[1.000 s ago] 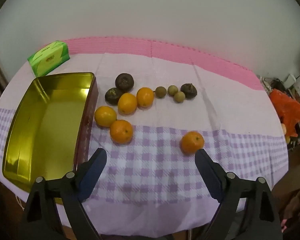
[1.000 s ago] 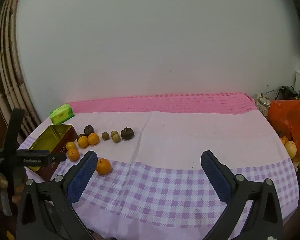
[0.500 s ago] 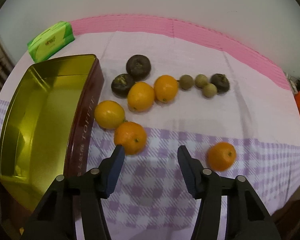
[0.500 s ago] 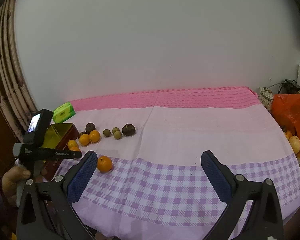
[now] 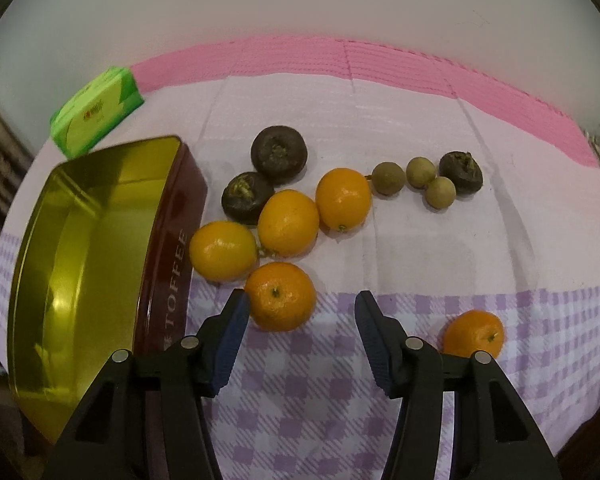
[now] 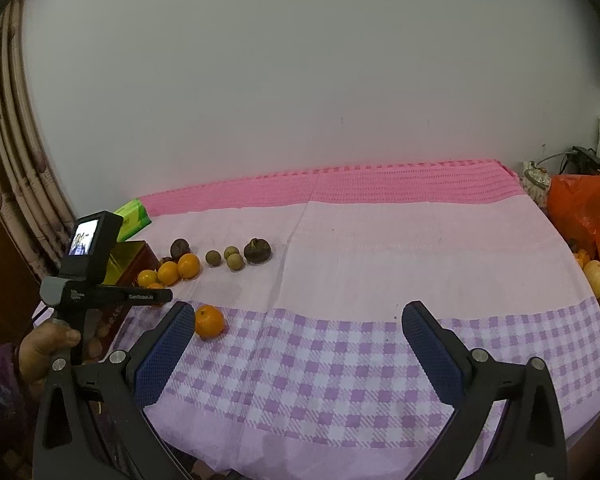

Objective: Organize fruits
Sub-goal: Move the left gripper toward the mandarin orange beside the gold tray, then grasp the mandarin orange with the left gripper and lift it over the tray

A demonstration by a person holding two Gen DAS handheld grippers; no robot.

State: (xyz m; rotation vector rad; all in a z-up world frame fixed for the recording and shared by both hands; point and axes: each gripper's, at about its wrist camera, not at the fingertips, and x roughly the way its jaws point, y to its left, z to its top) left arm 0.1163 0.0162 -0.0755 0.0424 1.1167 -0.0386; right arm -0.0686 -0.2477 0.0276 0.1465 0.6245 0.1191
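Observation:
In the left wrist view, several oranges lie beside an open gold tin; the nearest orange sits just ahead of my open left gripper, close to its left finger. Another orange lies alone to the right. Dark mangosteens and small brown longans lie behind. My right gripper is open and empty above the checked cloth; the lone orange is by its left finger. The left gripper body shows at far left there.
A green tissue pack lies behind the tin. An orange plastic bag with more fruit stands at the table's right end. A white wall backs the table; curtains hang at the left.
My left gripper has moved forward and down toward the cluster of oranges, its fingers narrower than a second ago. The right gripper has barely moved.

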